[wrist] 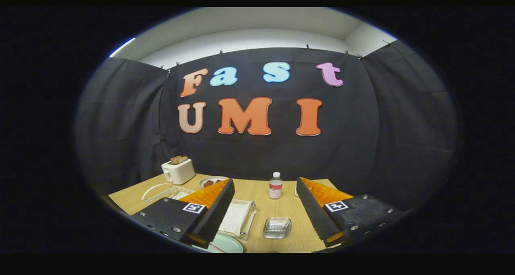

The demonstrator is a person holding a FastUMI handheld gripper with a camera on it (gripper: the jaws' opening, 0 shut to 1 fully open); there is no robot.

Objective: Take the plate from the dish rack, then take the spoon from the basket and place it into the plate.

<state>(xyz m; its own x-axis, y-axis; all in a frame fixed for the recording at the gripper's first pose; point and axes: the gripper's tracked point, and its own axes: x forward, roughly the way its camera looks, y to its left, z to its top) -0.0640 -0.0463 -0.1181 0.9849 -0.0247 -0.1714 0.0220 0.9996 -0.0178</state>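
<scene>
My gripper (265,181) is held above the near edge of a wooden table (257,194), open, with nothing between its fingers. A pale green plate (227,245) lies low down by the base of the left finger, partly hidden by it. Just beyond the plate, between the fingers, sits a white rectangular basket (237,218); I cannot make out what it holds. A white wire dish rack (163,192) stands left of the left finger, and I cannot tell whether anything is in it.
A clear square glass dish (277,228) sits between the fingers, right of the basket. Ahead of the fingertips stands a small water bottle (275,185). A white toaster (178,171) with bread and a small plate (211,181) of brown food are at the back left.
</scene>
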